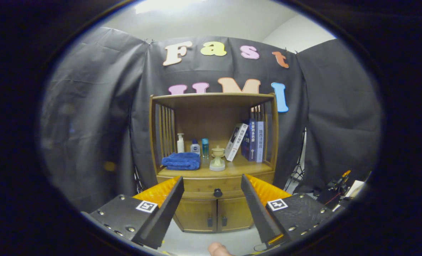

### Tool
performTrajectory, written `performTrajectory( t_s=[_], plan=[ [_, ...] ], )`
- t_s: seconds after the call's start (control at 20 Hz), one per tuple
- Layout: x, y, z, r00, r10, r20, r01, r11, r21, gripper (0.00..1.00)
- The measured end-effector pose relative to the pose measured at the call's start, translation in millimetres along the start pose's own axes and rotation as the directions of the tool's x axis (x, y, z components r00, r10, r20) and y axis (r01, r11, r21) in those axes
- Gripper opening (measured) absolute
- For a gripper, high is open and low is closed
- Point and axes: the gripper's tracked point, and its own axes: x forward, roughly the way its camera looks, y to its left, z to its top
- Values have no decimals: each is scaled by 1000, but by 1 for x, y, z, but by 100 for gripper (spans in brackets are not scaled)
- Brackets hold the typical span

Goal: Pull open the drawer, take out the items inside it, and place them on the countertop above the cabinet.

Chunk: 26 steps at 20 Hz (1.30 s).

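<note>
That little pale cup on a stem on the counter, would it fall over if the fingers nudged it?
Probably. The cup stands upright on a narrow stem with a wider bowl above, so it looks top-heavy. It seems ceramic, likely fragile and smooth. The open gripper is well short of it.

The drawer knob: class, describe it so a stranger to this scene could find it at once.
Start at the wooden cabinet against the black cloth. Below its countertop runs a closed drawer. The drawer knob sits at its centre, framed by the open gripper: round and dark, unlike the two slim door handles beneath.
</note>
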Motion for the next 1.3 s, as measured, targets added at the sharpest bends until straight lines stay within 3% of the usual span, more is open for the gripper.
performTrajectory(
  t_s=[0.8, 1.3],
  plan=[
    [10, -1, -40, 998, -23, -61, 22, 999, -29, 97],
    [10, -7, -40, 998, -28, -50, 28, 1000, -3, 97]
  ],
)
